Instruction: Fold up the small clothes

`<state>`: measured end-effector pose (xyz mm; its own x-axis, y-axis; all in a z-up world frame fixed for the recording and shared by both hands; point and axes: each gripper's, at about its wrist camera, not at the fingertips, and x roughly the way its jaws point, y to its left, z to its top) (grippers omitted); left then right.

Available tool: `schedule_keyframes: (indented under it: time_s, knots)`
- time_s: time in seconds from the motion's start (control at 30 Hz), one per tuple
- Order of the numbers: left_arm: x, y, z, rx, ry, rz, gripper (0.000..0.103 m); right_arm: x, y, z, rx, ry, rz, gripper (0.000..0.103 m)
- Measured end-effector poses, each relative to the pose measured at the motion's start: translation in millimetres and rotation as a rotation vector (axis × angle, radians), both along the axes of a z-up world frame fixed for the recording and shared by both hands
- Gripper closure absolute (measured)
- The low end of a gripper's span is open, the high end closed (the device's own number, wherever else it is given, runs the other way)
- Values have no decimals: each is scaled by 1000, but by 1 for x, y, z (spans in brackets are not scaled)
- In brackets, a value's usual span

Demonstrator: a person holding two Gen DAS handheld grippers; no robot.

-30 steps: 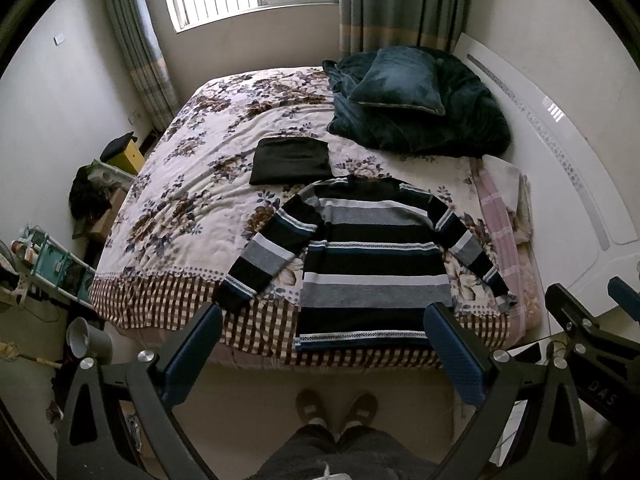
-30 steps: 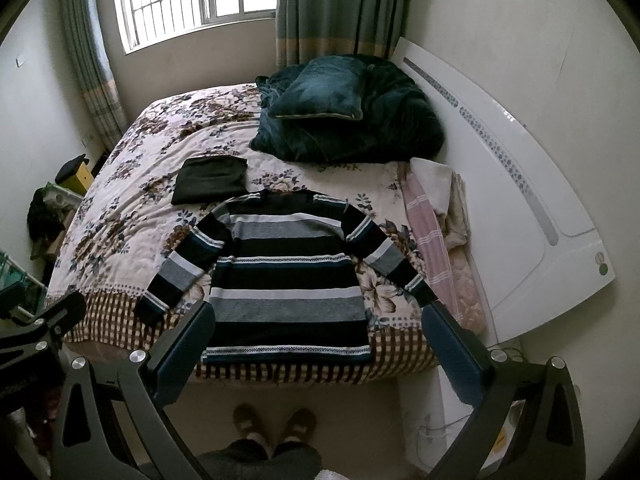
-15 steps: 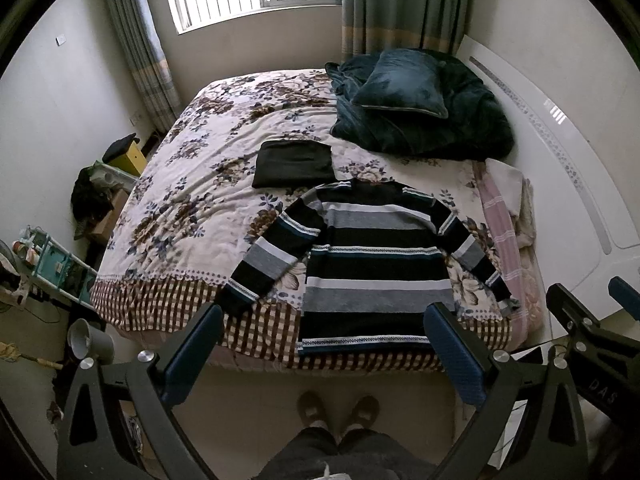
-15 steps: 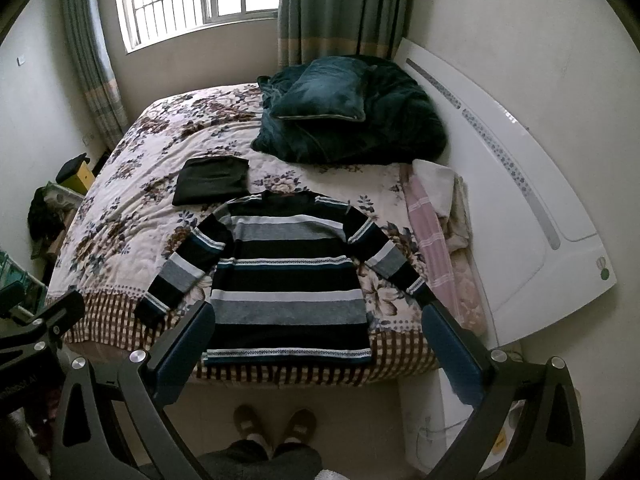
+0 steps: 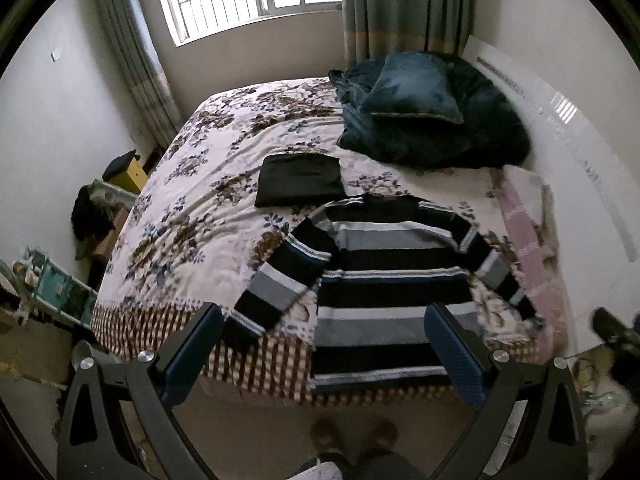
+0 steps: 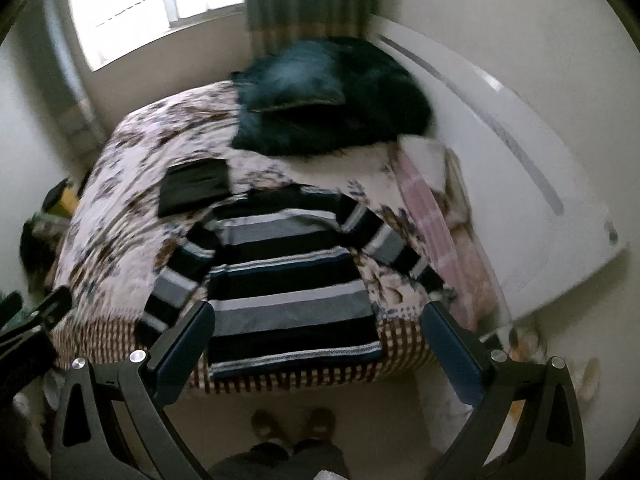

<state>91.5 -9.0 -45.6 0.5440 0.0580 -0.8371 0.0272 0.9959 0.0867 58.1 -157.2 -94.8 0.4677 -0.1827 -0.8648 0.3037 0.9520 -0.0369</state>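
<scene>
Striped sweater (image 5: 392, 280) lies flat on the bed (image 5: 192, 236), spread out face up at the bed's near edge, hem hanging a bit over the checked border. Both sleeves out to the sides, angled toward the near edge; one sleeve cuff reaches the checked border, the other ends beside the pink cloth (image 5: 528, 240) along the bed's headboard side. Collar points away from the person. Folded black garment (image 5: 300, 180) sits on the bed just past the sweater's shoulder, touching or nearly touching it, can't tell which. Dark teal blanket with a pillow (image 5: 412, 92) on top is piled farther back on the bed, near the white headboard (image 6: 512, 184).

Left gripper (image 5: 324, 356) hovers off the bed's near edge, above the floor, fingers spread wide, nothing between them. Right gripper (image 6: 316, 352) same: off the bed's near edge, fingers spread wide, holding nothing. Neither touches the sweater. Right wrist view is motion-blurred. Person's shoes (image 6: 292, 424) on the floor just short of the bed.
</scene>
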Motion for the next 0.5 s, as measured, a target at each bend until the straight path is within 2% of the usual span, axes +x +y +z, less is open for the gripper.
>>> schedule_keyframes:
  time_s: [0.07,0.2,0.3,0.4,0.5]
  knots:
    - [19,-3,-22,-2,15,-1,0,14,-25,-28,21,25,-87,0]
    - [67,-23,-85,23,71,1,0,33,-94,-96,72,59,-283,0]
    - [103,-46,-138,41,149,12,0,41,-151,-155,112,99,-411,0]
    - [137,-74,-192,88,216,30,0,53,-218,-227,167,153,-517,0]
    - [169,-101,-247,153,282,46,0,64,-291,-305,265,160,-639,0]
